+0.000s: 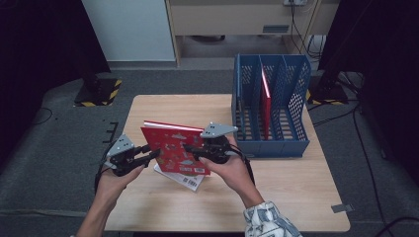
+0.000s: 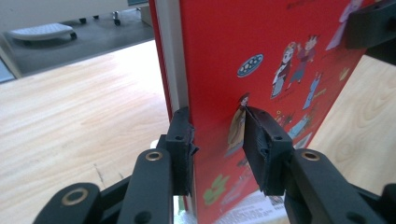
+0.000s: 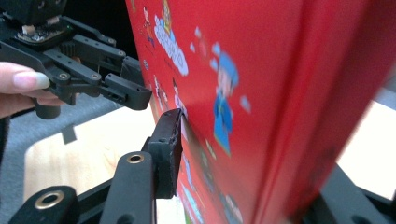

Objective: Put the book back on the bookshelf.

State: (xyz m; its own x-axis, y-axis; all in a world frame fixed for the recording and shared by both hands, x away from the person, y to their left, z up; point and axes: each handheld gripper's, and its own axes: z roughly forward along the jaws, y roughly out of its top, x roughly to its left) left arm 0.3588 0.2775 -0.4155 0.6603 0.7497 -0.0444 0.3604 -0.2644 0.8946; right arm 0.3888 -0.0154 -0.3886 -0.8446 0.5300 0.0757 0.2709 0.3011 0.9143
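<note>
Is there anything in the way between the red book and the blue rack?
Nothing visible blocks it. The red book, held up off the table by the left gripper and right gripper, has only bare table between it and the blue rack. One red book in the rack fills a middle slot; the others look free.

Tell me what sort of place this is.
Probably a lab or office set up for recording: a small wooden table on grey carpet, black stands with hazard-striped bases, loose cables and a blue file rack.

No legible text on the red book point(image 1: 174, 148)
</note>
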